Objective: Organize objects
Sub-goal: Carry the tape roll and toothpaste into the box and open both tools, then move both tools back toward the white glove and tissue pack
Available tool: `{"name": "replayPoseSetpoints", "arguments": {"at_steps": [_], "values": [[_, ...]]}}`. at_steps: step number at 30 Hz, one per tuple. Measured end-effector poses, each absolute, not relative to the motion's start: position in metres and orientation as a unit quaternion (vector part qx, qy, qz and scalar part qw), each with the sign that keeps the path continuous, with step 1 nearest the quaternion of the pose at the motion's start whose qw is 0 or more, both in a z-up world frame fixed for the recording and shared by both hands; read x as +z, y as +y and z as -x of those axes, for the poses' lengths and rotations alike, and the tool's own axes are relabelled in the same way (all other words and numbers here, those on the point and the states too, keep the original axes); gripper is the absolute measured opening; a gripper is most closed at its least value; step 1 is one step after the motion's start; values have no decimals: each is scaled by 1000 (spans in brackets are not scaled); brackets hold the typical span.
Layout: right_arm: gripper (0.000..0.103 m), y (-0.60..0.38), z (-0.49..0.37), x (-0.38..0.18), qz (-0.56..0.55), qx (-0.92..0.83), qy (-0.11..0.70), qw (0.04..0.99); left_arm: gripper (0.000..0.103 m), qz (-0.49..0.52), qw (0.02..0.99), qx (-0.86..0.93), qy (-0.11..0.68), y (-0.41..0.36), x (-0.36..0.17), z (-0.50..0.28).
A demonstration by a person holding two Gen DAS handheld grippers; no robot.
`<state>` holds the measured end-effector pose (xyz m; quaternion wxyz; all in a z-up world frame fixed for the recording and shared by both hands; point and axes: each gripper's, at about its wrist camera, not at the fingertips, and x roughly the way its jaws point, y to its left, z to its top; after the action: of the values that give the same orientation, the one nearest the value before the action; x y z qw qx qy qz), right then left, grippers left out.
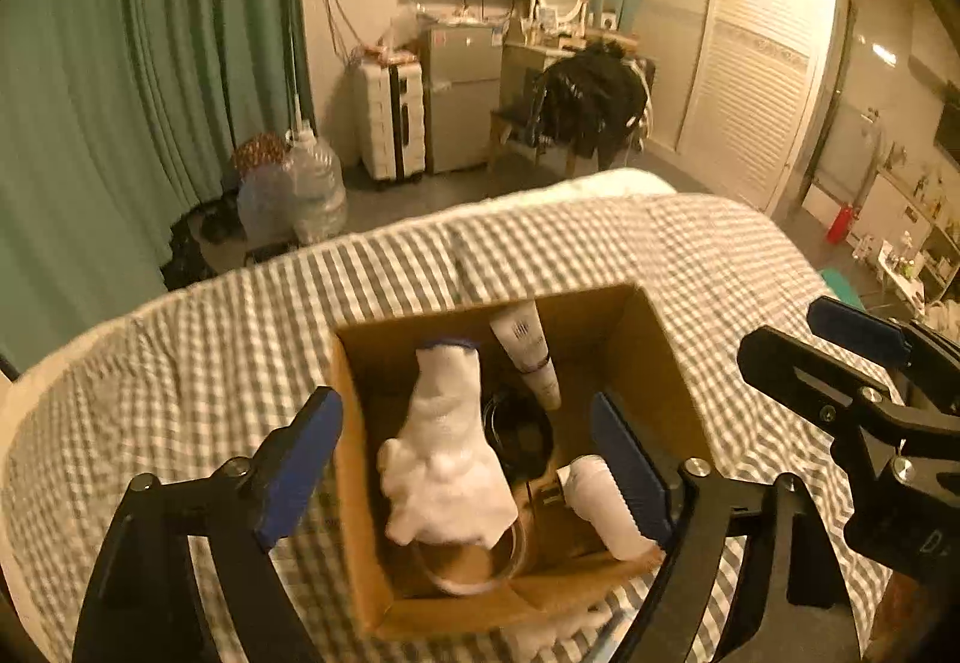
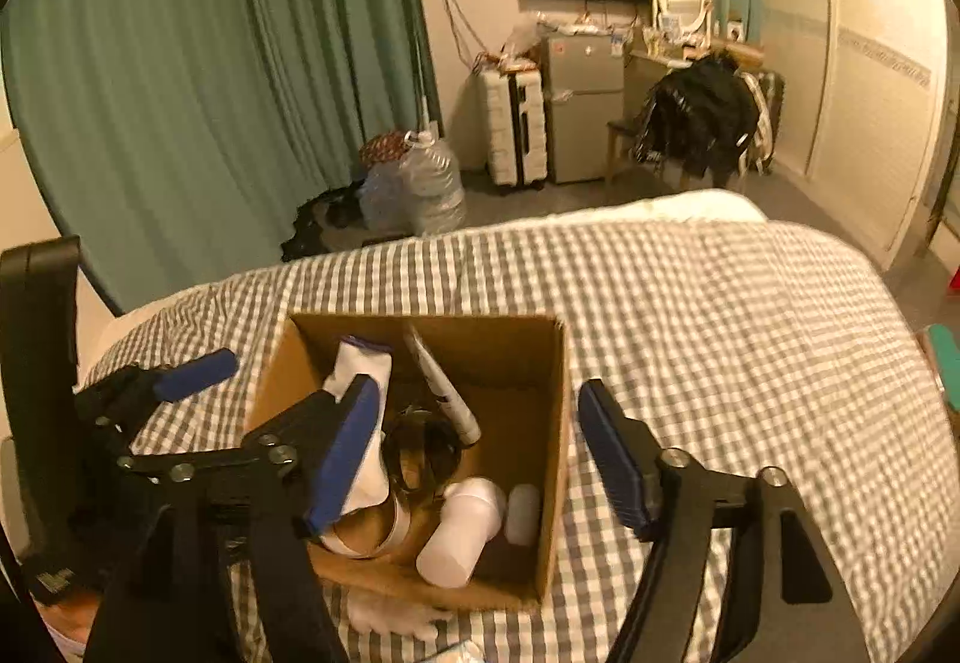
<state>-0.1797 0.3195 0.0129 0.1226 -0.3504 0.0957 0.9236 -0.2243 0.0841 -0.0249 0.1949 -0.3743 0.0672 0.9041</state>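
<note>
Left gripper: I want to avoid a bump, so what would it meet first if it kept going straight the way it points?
Probably the white cloth lying on top in the cardboard box. The left gripper is open, its fingers to either side of the cloth, and nothing shows in between. Depth is hard to judge.

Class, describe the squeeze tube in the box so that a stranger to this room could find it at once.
Start at the checked bedspread and find the open cardboard box on it. Leaning against the far wall inside, cap end down, is the tube. It is the only long, thin, flattened item; its neighbours are a white sock and a round dark ring.
</note>
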Motion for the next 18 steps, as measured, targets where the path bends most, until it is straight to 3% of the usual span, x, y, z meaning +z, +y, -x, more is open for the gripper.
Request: {"name": "replayPoseSetpoints", "arguments": {"at_steps": [10, 18], "values": [[81, 266, 114, 105, 298, 941, 53, 149, 98, 309, 196, 929, 61, 38, 65, 159], [92, 220, 66, 133, 284, 944, 12, 164, 102, 274, 182, 942, 71, 1, 83, 110]]}}
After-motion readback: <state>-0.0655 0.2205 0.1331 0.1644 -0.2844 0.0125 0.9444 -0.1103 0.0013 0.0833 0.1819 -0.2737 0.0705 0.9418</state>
